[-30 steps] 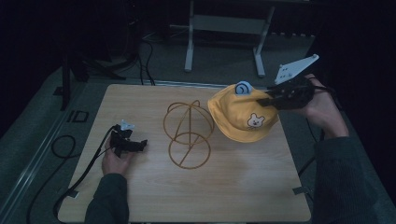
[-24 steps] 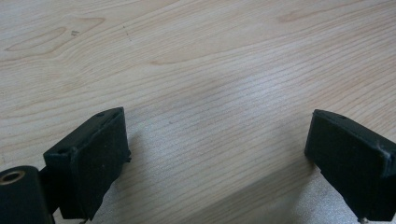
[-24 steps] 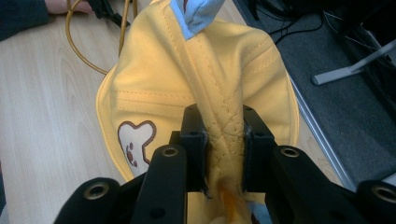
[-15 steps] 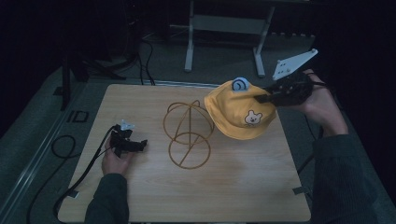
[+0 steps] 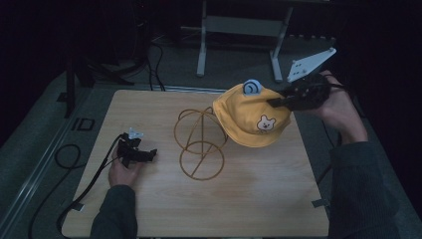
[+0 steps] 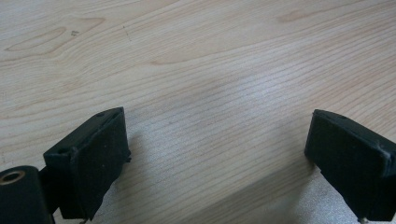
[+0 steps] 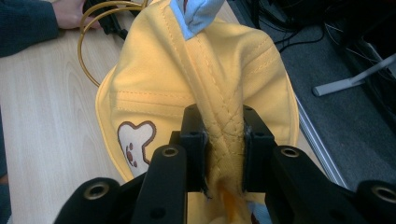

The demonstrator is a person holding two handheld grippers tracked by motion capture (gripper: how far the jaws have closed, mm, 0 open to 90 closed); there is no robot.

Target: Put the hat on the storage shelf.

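Observation:
A yellow child's hat (image 5: 251, 117) with a bear patch and a light blue ear hangs in the air, just right of a golden wire stand (image 5: 200, 143) at the table's middle. My right gripper (image 5: 278, 102) is shut on the hat's crown, and the right gripper view has the pinched yellow fabric (image 7: 224, 135) bunched between the two black pads. My left gripper (image 5: 149, 153) lies on the wooden table (image 5: 278, 199) at the left, a hand on it. Its pads (image 6: 93, 163) stand wide apart over bare wood in the left gripper view.
A metal frame's legs (image 5: 239, 45) stand on the dark floor beyond the table's far edge. A black cable (image 5: 74, 164) trails off the table's left side. Bare wood lies in front of the stand and along the near edge.
The right hand has carried the hat a little to the left and upward, so its brim now hangs closer to the wire stand. The left gripper has stayed put.

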